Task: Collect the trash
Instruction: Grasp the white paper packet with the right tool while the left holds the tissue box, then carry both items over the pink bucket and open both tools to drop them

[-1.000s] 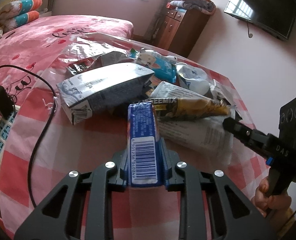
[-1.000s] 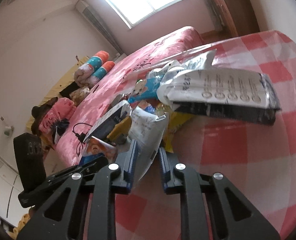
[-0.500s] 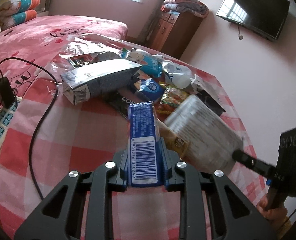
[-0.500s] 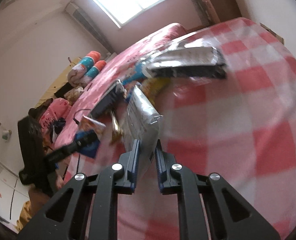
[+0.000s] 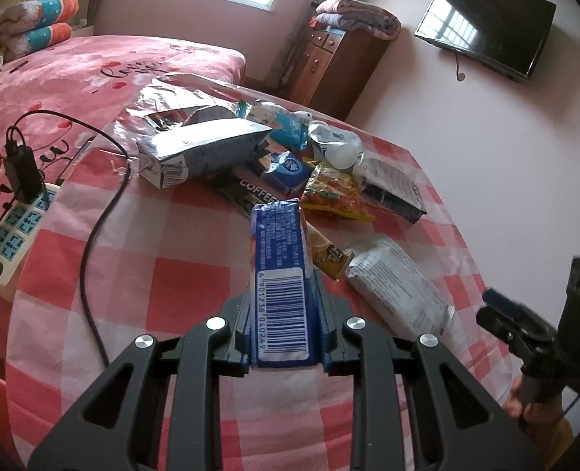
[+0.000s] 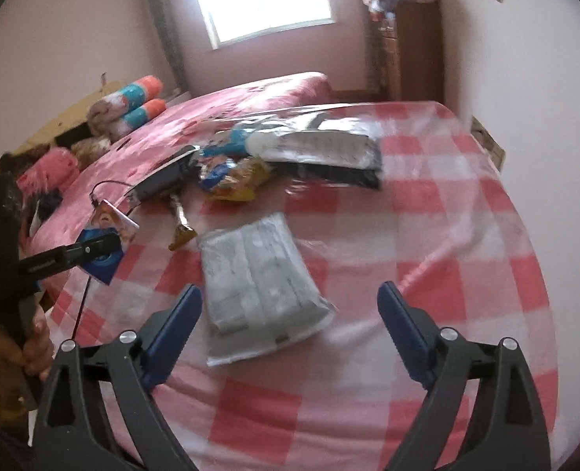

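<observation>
**Claw on the right lets go of the white wrapper**

Claw work splits two ways at this moment. On the left, the left claw (image 5: 280,325) stays clamped on the blue wrapper (image 5: 280,274), which stands up between the pads with its barcode facing the camera, exactly as it did a second ago. Beyond it, the main heap of trash (image 5: 290,157) sits toward the far side of the table (image 5: 152,282): a silver bag (image 5: 199,145), a yellow snack packet (image 5: 333,192) and other wrappers bunched together. A black cable (image 5: 97,216) and a power strip (image 5: 11,231) lie off to the left edge.

Moving right, the white wrapper (image 6: 258,282) now lies flat on the checked cloth, well apart from the heap and near the table's front edge. A second ago the right claw (image 6: 290,314) pinched it; its jaws have just been opening and now stand wide apart, with the wrapper lying ahead of the pads and untouched by either.

My reading: the white wrapper has been pulled out of the pile and dropped closer in, so one piece is set aside, the blue one is still in transit, and most of the heap remains to be collected.
</observation>
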